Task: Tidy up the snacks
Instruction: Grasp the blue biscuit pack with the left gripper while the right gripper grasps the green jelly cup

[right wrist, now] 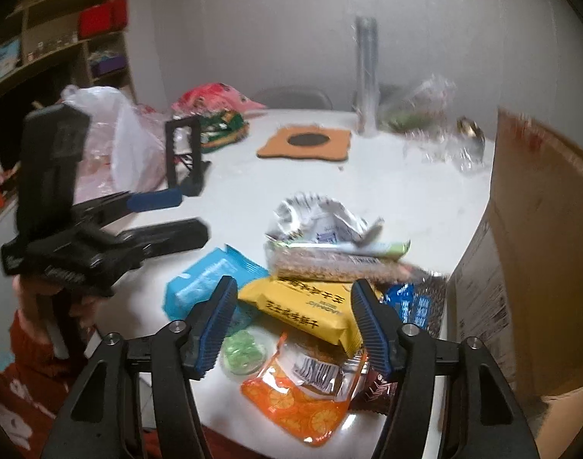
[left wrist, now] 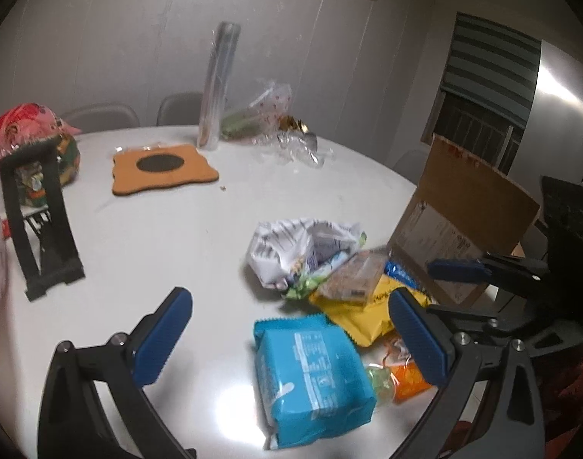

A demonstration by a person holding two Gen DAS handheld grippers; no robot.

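A pile of snack packets lies on the white table (left wrist: 157, 237) beside an open cardboard box (left wrist: 467, 206) (right wrist: 540, 210). My left gripper (left wrist: 291, 329) is open and hovers over a light blue packet (left wrist: 310, 378) (right wrist: 203, 287). My right gripper (right wrist: 293, 321) is open above a yellow packet (right wrist: 303, 306) (left wrist: 352, 313), its pads clear of it. An orange packet (right wrist: 299, 397) and green sweets (right wrist: 241, 348) lie nearest me. Behind are a clear grain-bar pack (right wrist: 329, 267), a dark blue packet (right wrist: 414, 306) and a crumpled white bag (right wrist: 318, 218).
A black stand (left wrist: 39, 225), an orange mat (left wrist: 165, 168) and a tall foil roll (left wrist: 215, 88) stand farther back. A pink bag (left wrist: 27, 126) and a white plastic bag (right wrist: 111, 134) crowd the left. Crinkled clear wrap (left wrist: 291, 149) lies at the back. The table edge runs close below the pile.
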